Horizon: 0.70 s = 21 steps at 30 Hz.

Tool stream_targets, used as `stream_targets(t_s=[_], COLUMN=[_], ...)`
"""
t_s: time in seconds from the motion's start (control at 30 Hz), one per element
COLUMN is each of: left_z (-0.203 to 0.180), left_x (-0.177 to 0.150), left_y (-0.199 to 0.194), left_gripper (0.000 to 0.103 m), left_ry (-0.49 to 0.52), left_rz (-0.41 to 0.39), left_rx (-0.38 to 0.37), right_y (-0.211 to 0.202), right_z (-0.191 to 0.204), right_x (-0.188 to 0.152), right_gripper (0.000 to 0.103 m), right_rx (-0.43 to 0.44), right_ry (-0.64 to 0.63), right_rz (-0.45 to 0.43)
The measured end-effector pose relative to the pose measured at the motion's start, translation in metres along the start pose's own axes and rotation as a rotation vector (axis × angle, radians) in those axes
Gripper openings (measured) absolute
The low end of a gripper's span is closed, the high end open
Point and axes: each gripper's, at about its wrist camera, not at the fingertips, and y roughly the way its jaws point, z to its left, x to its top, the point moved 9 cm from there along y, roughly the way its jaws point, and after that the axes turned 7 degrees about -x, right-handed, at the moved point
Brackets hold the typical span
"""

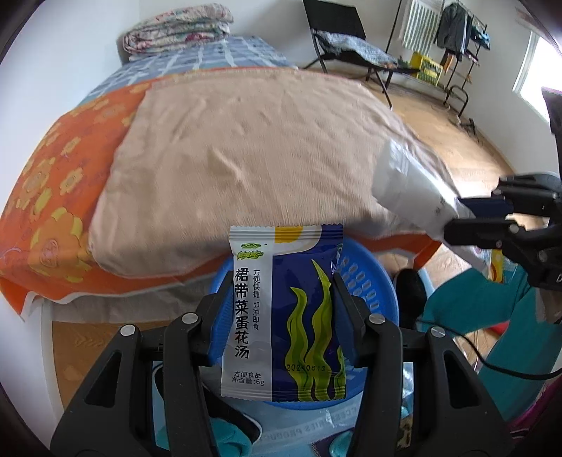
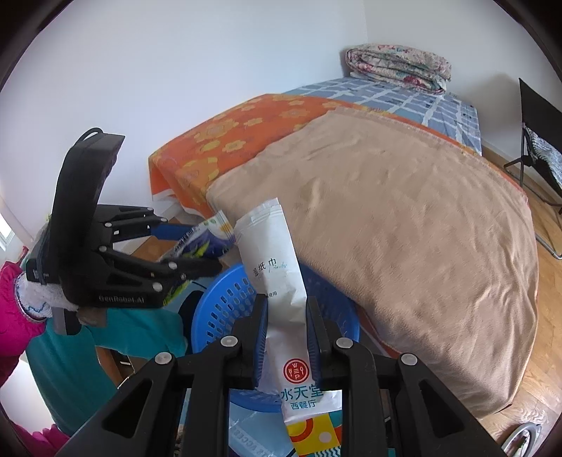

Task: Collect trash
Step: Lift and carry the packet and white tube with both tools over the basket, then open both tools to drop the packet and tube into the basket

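Note:
My left gripper (image 1: 279,309) is shut on a blue and white soup packet (image 1: 281,316) with green seaweed art, held upright over a blue plastic basket (image 1: 372,277) on the floor by the bed. My right gripper (image 2: 286,327) is shut on a long white wet-wipe sachet (image 2: 274,260) that stands up between its jaws, also above the blue basket (image 2: 217,309). Each gripper shows in the other's view: the right gripper (image 1: 463,219) with the white sachet (image 1: 404,179) at the right edge, the left gripper (image 2: 196,249) with the soup packet (image 2: 207,239) at the left.
A bed with a tan blanket (image 1: 246,154), an orange flowered sheet (image 1: 59,175) and a folded quilt (image 1: 179,30) fills the space behind the basket. Teal trouser legs (image 1: 484,302) of a person stand beside it. A folding chair (image 1: 337,38) and a clothes rack (image 1: 456,35) stand on the wooden floor.

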Motion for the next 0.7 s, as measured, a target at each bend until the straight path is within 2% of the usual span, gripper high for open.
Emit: stream_targets(t_s=[0.33,0.6,0.7], left_z=[0.004,0.004,0.005], left_x=[-0.025,-0.024,-0.023], left_y=[0.022,0.025,0.026], left_gripper=[0.051,0.052,0.054], left_ry=[0.005,0.000,-0.004], left_rz=[0.079,0.087,0.085], left_rx=[0.017,0.012,0.011], right_y=[0.028,0.033,0.034], right_z=[0.000,-0.002,-0.001], right_x=[-0.019,-0.020,-0.019], right_gripper=[0.020,0.021,0.025], right_rx=[0.005,0.016,0.022], right_ry=[0.011,0.031,0.037], right_rz=[0.062,0.078,0.077])
